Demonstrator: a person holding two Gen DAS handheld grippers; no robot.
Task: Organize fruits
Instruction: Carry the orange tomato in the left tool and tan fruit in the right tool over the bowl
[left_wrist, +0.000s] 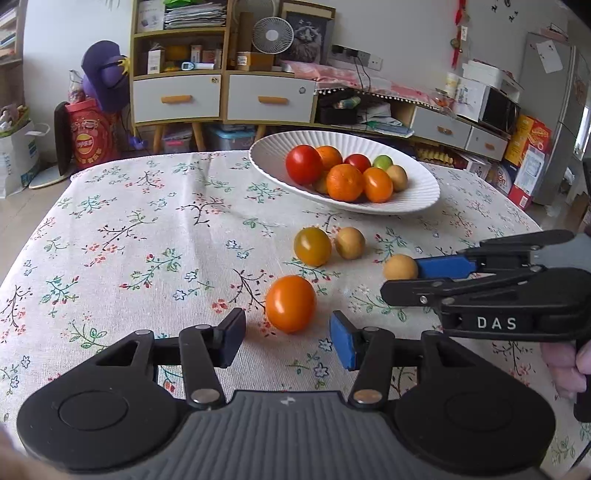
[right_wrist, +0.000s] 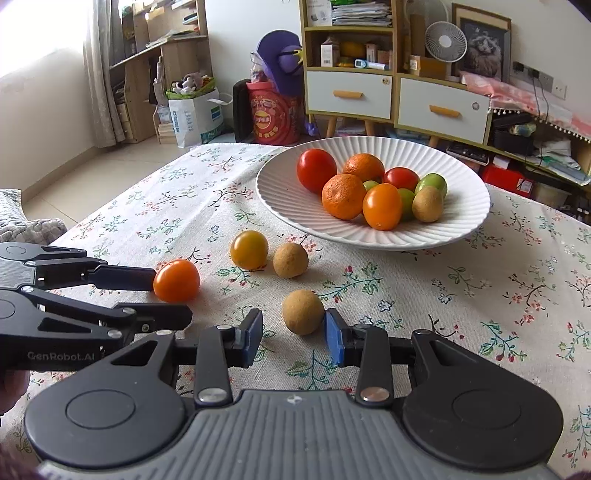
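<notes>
Orange tomato (left_wrist: 290, 303) and longan (right_wrist: 303, 312) lie between parted fingers (left_wrist: 232, 338).

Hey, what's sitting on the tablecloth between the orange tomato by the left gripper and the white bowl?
A yellow tomato and a brown longan lie side by side there, short of the white bowl; the right wrist view shows it best.

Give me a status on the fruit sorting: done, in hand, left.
Done: a pile of tomatoes, oranges and small fruits sits in the white plate. In hand: nothing is gripped; the left gripper stands open around the orange tomato, the right gripper open around a brown fruit. Left: those two, plus the yellow tomato and second brown fruit on the tablecloth.
</notes>
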